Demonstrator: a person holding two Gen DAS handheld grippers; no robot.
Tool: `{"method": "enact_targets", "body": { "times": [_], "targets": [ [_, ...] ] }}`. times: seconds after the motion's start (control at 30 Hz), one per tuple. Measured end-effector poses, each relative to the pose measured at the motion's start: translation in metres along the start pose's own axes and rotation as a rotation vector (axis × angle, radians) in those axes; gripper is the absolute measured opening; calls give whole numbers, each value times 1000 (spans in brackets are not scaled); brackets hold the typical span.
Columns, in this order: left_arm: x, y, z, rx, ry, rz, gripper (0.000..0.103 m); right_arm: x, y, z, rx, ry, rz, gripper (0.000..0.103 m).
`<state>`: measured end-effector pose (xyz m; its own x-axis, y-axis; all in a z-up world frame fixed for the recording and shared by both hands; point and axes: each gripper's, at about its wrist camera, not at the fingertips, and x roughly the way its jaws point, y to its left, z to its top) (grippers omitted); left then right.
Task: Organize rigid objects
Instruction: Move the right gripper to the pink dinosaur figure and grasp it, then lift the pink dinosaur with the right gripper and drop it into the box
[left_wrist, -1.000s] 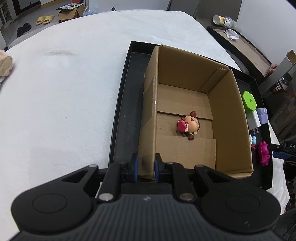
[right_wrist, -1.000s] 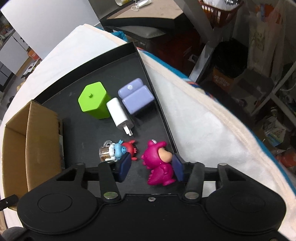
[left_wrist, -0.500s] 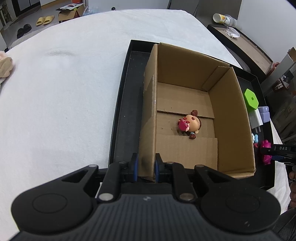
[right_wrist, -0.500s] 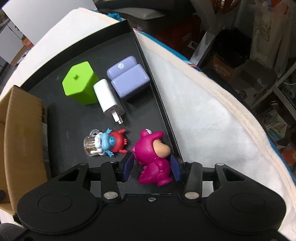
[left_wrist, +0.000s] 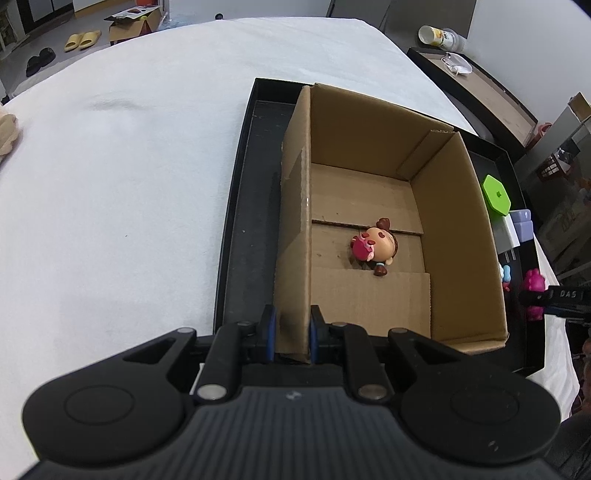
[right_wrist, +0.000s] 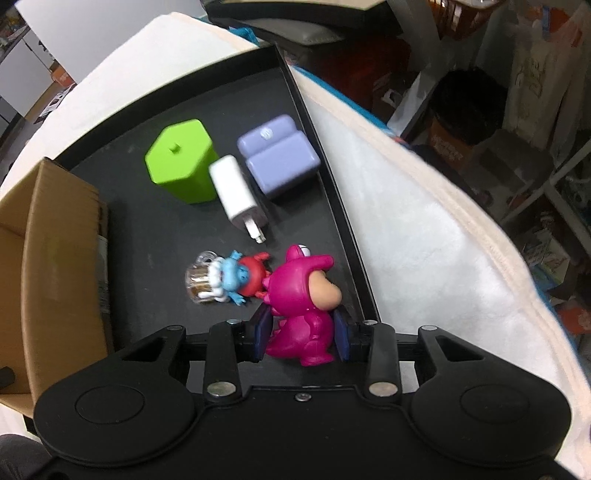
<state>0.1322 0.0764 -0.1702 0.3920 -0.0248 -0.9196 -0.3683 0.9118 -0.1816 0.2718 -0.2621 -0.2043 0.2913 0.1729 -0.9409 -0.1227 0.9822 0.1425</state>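
- left gripper (left_wrist: 291, 334) clenched on the cardboard box (left_wrist: 295, 229) wall;
- right gripper (right_wrist: 301, 338) closing, jaws astride the magenta figurine (right_wrist: 301, 299), pads beside its flanks

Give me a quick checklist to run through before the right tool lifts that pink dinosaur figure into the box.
1. Magenta plastic dinosaur figure sits between the right tool's pads: ok.
2. Grip complete: not ok, jaws closing, and firm contact on both sides cannot be confirmed.
3. Neighbouring small blue-and-red figure clear of the pads: cannot tell, it touches the dinosaur's head side.
4. Left tool shut on the brown cardboard box wall, steadying it: ok.
5. Free floor in the box beside the tan big-headed doll: ok.
6. Box stands on the black tray with the dinosaur, short transfer: ok.
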Motion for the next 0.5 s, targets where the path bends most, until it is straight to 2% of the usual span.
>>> {"method": "enact_targets", "body": {
  "times": [0.5],
  "targets": [
    [3,3,-3,-23,1,-35,16,-44,56,8,-95,-82,28,35]
  ]
}}
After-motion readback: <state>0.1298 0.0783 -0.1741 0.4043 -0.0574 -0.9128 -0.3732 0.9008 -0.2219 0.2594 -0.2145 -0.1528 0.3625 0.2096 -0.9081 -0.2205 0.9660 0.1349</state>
